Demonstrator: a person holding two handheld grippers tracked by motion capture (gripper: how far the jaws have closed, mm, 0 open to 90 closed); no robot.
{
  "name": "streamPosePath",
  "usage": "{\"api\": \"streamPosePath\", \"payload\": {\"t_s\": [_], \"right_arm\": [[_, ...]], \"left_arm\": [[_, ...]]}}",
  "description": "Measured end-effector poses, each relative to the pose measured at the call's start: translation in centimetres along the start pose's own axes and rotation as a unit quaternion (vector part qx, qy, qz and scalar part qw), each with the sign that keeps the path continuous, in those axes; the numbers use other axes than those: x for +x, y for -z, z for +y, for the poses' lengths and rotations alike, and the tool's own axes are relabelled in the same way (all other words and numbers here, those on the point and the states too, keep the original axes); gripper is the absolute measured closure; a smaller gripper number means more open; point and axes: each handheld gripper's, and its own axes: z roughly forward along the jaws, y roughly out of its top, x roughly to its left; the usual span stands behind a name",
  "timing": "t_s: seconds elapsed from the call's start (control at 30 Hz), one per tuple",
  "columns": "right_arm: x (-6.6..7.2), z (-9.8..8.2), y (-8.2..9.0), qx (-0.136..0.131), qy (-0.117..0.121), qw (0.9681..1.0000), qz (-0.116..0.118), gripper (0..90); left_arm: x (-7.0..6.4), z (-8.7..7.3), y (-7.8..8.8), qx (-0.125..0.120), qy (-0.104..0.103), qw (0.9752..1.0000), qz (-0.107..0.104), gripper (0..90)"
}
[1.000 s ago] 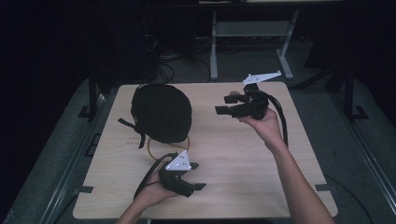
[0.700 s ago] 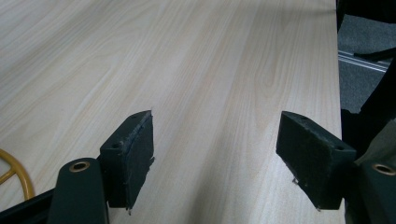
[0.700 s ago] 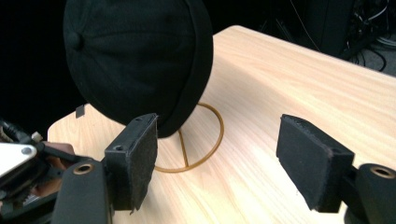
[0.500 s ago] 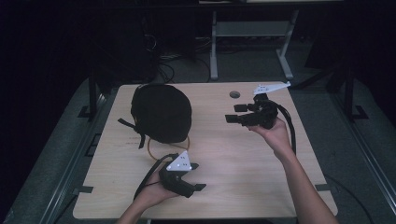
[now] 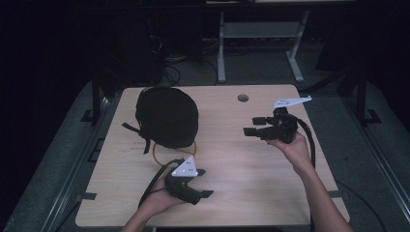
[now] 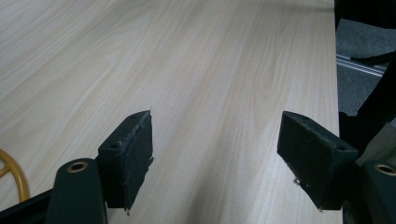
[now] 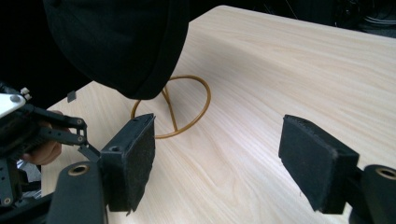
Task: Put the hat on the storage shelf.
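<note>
A black cap (image 5: 167, 116) rests on a gold wire stand (image 5: 167, 157) at the left middle of the wooden table (image 5: 232, 159). In the right gripper view the cap (image 7: 116, 42) hangs over the stand's round base (image 7: 180, 109). My left gripper (image 5: 204, 182) lies low near the front edge, just in front of the stand, jaws wide apart and empty (image 6: 217, 158). My right gripper (image 5: 251, 125) is held above the table's right side, pointing left toward the cap, open with nothing between its pads (image 7: 217, 163).
A round cable hole (image 5: 243, 97) sits near the table's far edge. Beyond the table stand a metal frame (image 5: 261, 43) and cables on a dark floor. Bare wood lies between the two grippers.
My right gripper has come down and toward the front right, away from the far edge. The left gripper and the cap have stayed put.
</note>
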Motion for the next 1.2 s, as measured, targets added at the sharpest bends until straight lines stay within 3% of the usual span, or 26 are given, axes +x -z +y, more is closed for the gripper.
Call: {"api": "streamPosePath", "payload": {"t_s": [1.2], "right_arm": [[0.1,-6.6,2.8,0.018,-0.019,0.9995,-0.016,24.8]], "left_arm": [[0.1,-0.3,0.3,-0.009,0.016,0.9998,-0.001,26.4]]}}
